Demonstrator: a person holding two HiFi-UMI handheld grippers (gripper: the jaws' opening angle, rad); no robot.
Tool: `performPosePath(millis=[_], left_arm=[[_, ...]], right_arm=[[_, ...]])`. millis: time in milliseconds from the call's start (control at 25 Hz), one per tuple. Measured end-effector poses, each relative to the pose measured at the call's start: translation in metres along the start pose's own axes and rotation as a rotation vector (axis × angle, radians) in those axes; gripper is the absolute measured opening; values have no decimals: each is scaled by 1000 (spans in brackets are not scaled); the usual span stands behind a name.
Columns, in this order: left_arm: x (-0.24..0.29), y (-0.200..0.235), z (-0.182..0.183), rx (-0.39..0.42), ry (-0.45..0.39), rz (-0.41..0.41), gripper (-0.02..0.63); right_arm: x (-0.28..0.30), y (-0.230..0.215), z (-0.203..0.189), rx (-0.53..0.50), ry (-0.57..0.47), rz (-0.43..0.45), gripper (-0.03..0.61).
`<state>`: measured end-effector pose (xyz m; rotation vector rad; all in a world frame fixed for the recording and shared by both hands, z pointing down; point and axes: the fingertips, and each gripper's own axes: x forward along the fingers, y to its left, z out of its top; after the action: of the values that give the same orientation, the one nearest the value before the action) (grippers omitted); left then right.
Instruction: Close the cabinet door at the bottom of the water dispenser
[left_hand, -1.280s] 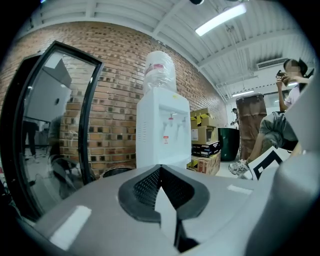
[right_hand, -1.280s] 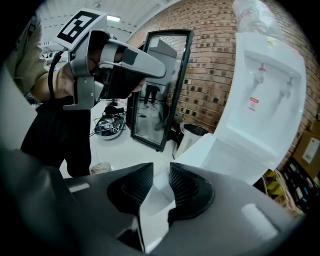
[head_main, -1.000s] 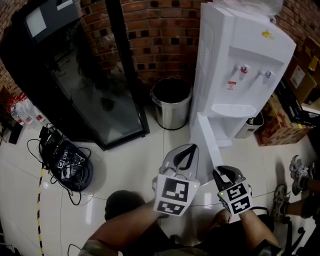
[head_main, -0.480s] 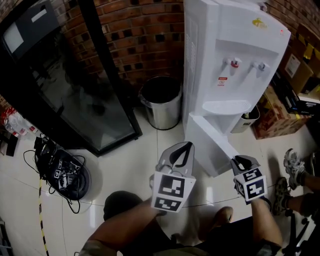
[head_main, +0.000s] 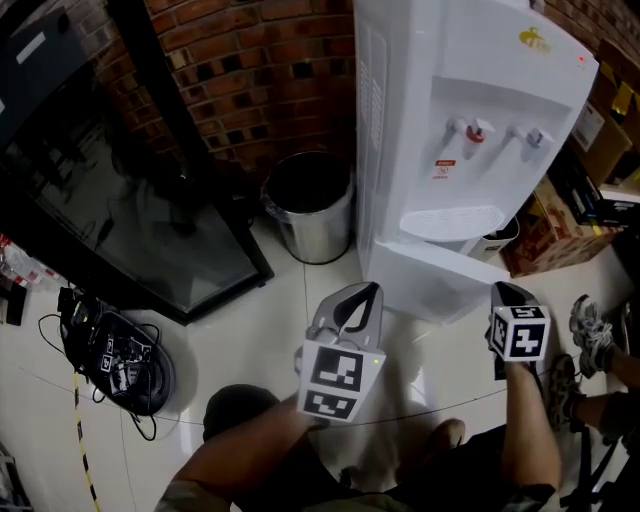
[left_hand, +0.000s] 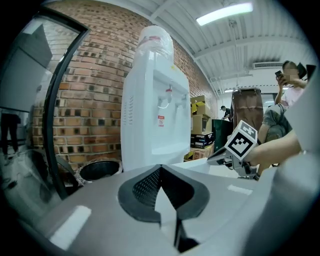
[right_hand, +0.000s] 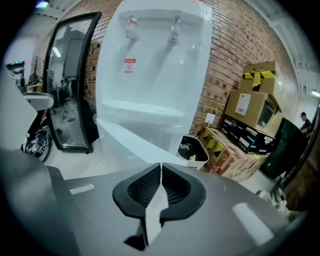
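Since a second ago, the cabinet door (head_main: 432, 285) at the foot of the water dispenser (head_main: 470, 130) has swung from pointing toward us to lying nearly across the front, still ajar. Our right claw (head_main: 498, 290) has moved right to the door's free edge, its jaws closing on nothing. We cannot tell whether it touches the door. Our left claw (head_main: 371, 292) is pinched together, empty. The door hides the cabinet's inside.

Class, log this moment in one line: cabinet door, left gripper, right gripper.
cabinet door: ajar | left gripper: jaws together, empty | right gripper: jaws closing, nothing between, beside door's free edge
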<state>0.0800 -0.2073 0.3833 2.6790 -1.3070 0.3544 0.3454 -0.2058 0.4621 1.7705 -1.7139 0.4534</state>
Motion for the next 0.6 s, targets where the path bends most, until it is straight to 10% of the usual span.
performPosePath(millis=[280, 600], left_arm=[[35, 19, -9, 3, 36, -4, 2], [52, 48, -15, 2, 78, 23, 2]], right_arm=[[51, -31, 31, 197, -114, -42, 2], [100, -44, 41, 492, -199, 102, 2]])
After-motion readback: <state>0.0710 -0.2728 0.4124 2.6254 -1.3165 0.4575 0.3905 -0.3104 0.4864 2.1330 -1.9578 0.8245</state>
